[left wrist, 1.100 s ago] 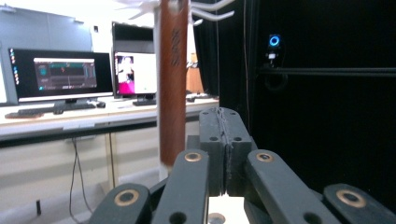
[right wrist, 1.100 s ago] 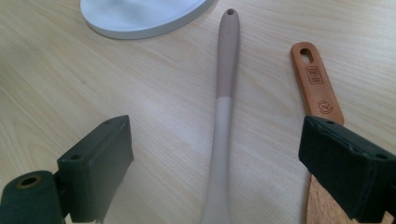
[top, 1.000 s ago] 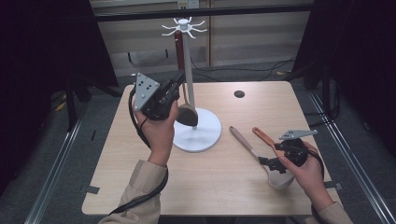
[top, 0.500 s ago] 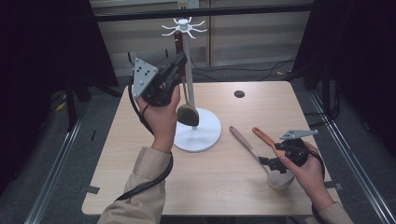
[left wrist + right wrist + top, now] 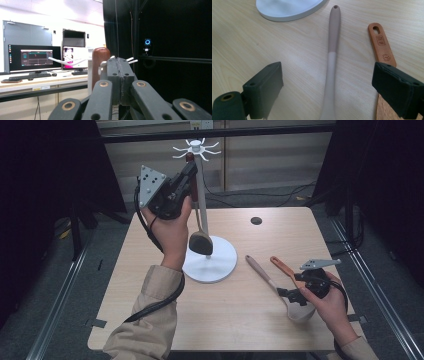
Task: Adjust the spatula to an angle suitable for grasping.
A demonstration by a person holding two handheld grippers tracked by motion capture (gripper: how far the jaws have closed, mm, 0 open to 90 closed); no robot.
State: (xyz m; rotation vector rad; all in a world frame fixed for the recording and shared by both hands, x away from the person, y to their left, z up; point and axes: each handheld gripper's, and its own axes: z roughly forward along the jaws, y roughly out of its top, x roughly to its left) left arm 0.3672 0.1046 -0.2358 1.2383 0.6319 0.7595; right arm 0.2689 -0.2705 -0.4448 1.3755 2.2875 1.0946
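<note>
My left gripper point(image 5: 189, 172) is clamped on the spoon point(image 5: 201, 241) handle's top, beside the rack point(image 5: 210, 265) hooks; it's light, stiff, swings freely, so I keep gripping near the end.

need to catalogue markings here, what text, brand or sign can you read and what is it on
Orange-brown utensil handle: a stamped rectangle mark and a round logo, both too small to read.
Monitors behind the stand: screen contents too blurred to read.
Spoon, white stand base, grippers: no text visible.

brown-handled spoon point(image 5: 199, 234) | hanging upright beside white stand pole point(image 5: 201, 195) | bowl low, above base
</note>
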